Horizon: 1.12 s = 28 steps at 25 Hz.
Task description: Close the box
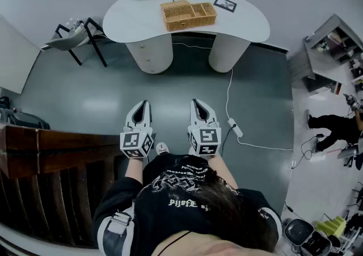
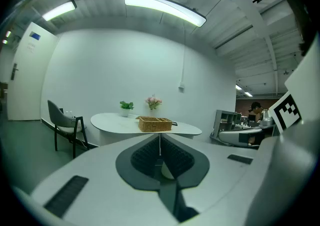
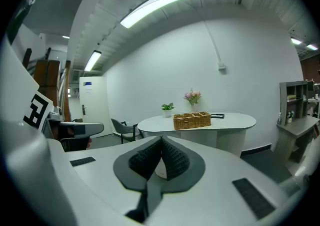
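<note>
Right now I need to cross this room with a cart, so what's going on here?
A person stands on the floor, holding a left claw and a right claw out in front. Both are shut and empty, aimed toward the white table across the room. The wicker box on it looks open on top and nothing touches it, so closing it has not begun.

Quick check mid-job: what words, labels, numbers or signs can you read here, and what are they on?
Nothing reads clearly.
White print on the person's black shirt: distorted, unreadable.
Blue sign on the white door: too small.
Black-framed picture on the white oval table: too small.
Cubes on the left gripper and right gripper: black-and-white square patterns, no words.
</note>
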{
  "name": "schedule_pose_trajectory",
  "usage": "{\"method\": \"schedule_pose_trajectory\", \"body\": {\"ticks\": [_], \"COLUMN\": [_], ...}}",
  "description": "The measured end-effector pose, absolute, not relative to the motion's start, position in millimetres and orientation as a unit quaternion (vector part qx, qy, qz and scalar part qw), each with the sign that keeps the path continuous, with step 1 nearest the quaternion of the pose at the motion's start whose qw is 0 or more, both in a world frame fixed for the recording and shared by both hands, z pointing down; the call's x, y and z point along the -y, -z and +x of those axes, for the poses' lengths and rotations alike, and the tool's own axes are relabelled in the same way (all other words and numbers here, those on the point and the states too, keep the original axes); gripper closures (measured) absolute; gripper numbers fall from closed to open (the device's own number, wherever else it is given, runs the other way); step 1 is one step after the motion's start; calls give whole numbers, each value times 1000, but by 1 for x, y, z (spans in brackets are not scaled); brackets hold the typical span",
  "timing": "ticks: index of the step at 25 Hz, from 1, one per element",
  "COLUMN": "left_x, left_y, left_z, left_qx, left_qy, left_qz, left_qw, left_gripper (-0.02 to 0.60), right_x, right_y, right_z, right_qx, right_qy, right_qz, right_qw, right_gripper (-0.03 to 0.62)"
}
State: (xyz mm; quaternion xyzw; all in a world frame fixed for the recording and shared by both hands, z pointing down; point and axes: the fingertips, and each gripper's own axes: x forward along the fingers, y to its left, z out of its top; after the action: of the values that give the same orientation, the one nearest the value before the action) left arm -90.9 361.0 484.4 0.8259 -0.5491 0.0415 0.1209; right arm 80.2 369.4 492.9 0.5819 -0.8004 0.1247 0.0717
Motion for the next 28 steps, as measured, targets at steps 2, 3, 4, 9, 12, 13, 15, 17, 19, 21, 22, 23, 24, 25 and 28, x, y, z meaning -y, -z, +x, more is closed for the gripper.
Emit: {"method": "schedule_pose_trajectory", "body": {"ticks": [2, 3, 4, 9, 12, 13, 15, 17, 19, 21, 22, 23, 24, 25, 28], "left_x": [-356, -354, -352, -343, -339, -338, -336, -334, -334, -332, -330, -328, -326, -325, -318], "left_y": [-484, -483, -484, -485, -484, -484, -484, -485, -487, -489, -490, -491, -492, -494, -501], "left_z": [-101, -107, -113, -140, -154, -158, -166, -174, -182, -187, -189, -190, -191, -192, -197], "left_qx": [544, 542, 540, 529, 516, 511, 501, 496, 495, 496, 496, 496, 497, 497, 504], "left_qy": [-41, -41, -41, -35, -33, -34, -36, -37, -38, -38, -38, -38, -38, -39, -41], "left_qz": [830, 831, 832, 839, 848, 851, 857, 861, 861, 860, 860, 859, 859, 858, 854], "left_qw": [117, 117, 117, 121, 116, 114, 110, 109, 110, 114, 116, 118, 120, 121, 122], "left_gripper": [554, 554, 554, 554, 554, 554, 554, 554, 554, 554, 554, 554, 554, 554, 554], "right_x": [-363, -360, -357, -349, -345, -344, -341, -338, -336, -332, -329, -326, -323, -321, -310], "right_y": [-492, -492, -492, -492, -490, -490, -489, -488, -486, -483, -482, -482, -482, -483, -488], "right_z": [72, 68, 63, 41, 24, 19, 9, -2, -13, -20, -22, -23, -24, -24, -26], "right_qx": [796, 793, 791, 778, 776, 775, 771, 771, 773, 777, 778, 778, 778, 778, 783], "right_qy": [-124, -124, -126, -124, -115, -115, -118, -118, -110, -103, -101, -101, -101, -101, -98], "right_qz": [589, 592, 596, 612, 617, 619, 623, 624, 622, 619, 618, 617, 617, 617, 612], "right_qw": [68, 66, 64, 65, 65, 61, 49, 42, 47, 53, 55, 56, 56, 57, 62], "right_gripper": [571, 571, 571, 571, 571, 571, 571, 571, 571, 571, 571, 571, 571, 571, 571]}}
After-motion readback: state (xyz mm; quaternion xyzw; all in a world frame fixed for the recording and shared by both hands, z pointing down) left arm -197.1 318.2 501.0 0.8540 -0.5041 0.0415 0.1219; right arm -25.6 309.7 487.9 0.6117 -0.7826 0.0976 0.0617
